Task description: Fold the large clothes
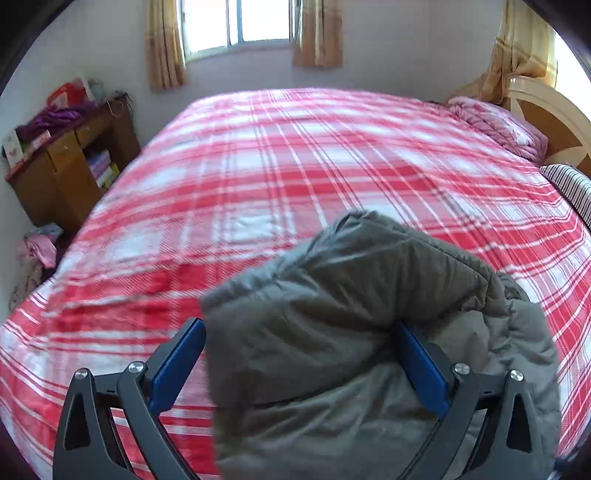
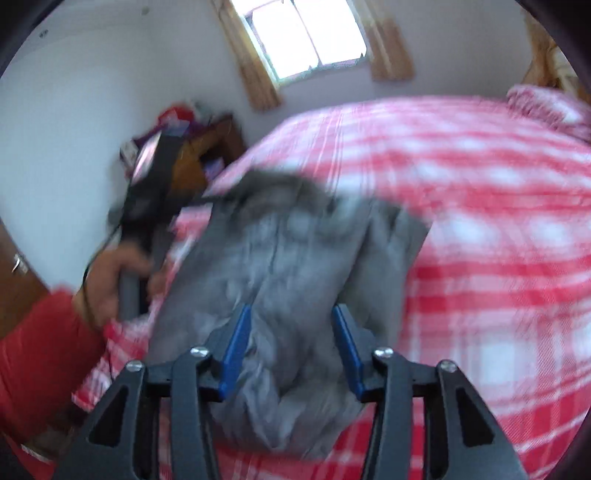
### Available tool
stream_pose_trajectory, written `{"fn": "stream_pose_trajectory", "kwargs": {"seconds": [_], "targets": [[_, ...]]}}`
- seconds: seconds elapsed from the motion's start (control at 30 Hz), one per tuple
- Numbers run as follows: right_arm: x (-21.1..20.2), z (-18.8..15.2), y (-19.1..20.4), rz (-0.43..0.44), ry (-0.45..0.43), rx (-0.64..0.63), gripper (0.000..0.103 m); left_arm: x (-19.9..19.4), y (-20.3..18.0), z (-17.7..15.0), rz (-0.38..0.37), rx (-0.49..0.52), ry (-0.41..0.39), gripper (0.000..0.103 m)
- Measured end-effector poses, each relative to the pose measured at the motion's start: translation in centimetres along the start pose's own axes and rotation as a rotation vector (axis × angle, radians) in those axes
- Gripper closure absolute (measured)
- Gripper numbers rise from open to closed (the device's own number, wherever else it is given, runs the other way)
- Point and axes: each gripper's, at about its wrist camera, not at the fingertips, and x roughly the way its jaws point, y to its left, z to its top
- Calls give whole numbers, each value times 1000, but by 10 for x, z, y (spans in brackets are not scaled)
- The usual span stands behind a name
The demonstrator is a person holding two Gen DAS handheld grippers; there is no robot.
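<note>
A grey padded jacket (image 1: 354,317) lies bunched at the near edge of the bed with the red-and-white plaid sheet (image 1: 280,155). My left gripper (image 1: 299,332) is wide open, and a fold of the jacket lies between its blue fingers and drapes over the right finger (image 1: 421,369). In the blurred right wrist view the same jacket (image 2: 280,258) fills the space between the blue pads of my right gripper (image 2: 291,314), whose jaws stand partly apart around the fabric. The left gripper (image 2: 155,184) shows there, held by a hand in a red sleeve.
A wooden nightstand (image 1: 70,162) with clutter stands at the bed's far left, clothes on the floor beside it. A pink quilt (image 1: 495,122), a striped pillow (image 1: 572,188) and the headboard (image 1: 554,114) are at the right. A window (image 1: 240,22) with curtains is behind.
</note>
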Motion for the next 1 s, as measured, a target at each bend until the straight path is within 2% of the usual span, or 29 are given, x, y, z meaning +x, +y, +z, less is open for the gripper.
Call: {"fn": "stream_pose_trajectory", "kwargs": {"seconds": [0.07,0.13,0.2,0.27,0.3,0.33,0.4,0.47,0.5,0.63,0.77,0.83,0.9,1.0], "targets": [[21,-19,-3,-36,69,17,61,-3,-3,-1,-7,16,1,2],[34,-31,-12,-23,88,73,61,-12,-4,-1,-9,31,-1,2],[32,-25,-14,-7,98,91,60,-30,9,-4,-54,5,-14,2],[19,-12,-14,1,62,88,60,-53,34,-12,-115,-65,-43,2],[8,-2,-17,6,18,89,54,-62,45,-17,-144,-104,-53,2],[0,7,-21,8,-8,92,33,-69,60,-22,-185,-163,-52,2],[-12,28,-33,17,-63,116,5,-74,83,-35,-294,-277,-34,2],[-10,46,-49,22,-97,144,4,-75,101,-53,-383,-383,-26,2],[-2,53,-55,30,-87,152,4,-72,106,-62,-418,-419,-18,2],[43,61,-75,102,20,232,4,-47,100,-84,-492,-487,74,2],[87,59,-85,111,85,281,4,-17,68,-92,-568,-436,188,2],[101,56,-87,125,109,298,4,-11,64,-92,-593,-441,176,1],[112,52,-88,188,125,320,4,-7,63,-88,-613,-449,159,1],[119,52,-80,184,112,262,4,-6,55,-88,-613,-480,111,1]]}}
